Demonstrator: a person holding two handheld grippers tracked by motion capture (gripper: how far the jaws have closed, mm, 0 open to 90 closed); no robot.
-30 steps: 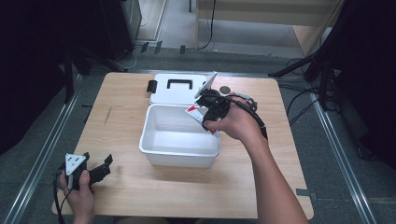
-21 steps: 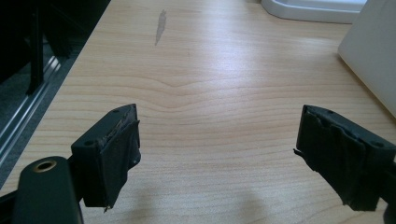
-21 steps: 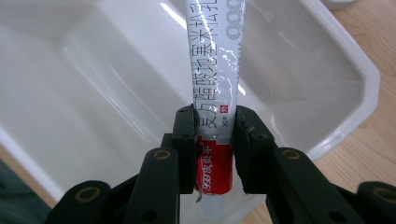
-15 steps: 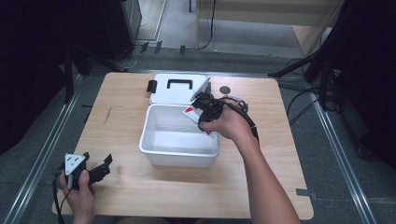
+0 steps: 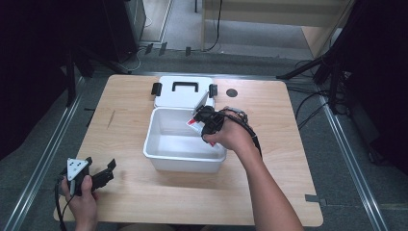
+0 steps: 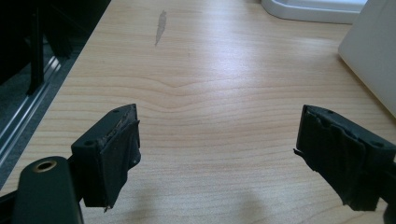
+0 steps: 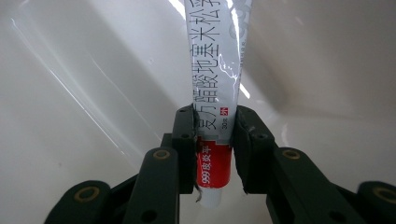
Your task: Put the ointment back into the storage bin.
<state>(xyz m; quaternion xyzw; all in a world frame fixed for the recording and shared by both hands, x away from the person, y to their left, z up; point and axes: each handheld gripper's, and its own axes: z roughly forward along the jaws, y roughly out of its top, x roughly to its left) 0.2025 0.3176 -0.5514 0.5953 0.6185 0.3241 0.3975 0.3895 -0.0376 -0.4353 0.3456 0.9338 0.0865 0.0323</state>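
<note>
Wooden table (image 5: 144,202), dark room around it, white box (image 5: 185,161) mid-table with its lid (image 5: 183,98) lying flat behind it toward the far edge. Right gripper (image 5: 204,126) is over the box's far right corner, jaws clamped on a tube (image 7: 215,74), white with red band and printed text. In the right gripper view the jaws pinch it across its width near the red end; long axis runs straight out along the jaws, white printed end pointing away into the box interior, tilted down. Left gripper (image 5: 91,175) sits near the table's near left corner, jaws wide apart, holding nothing, bare wood between them.
</note>
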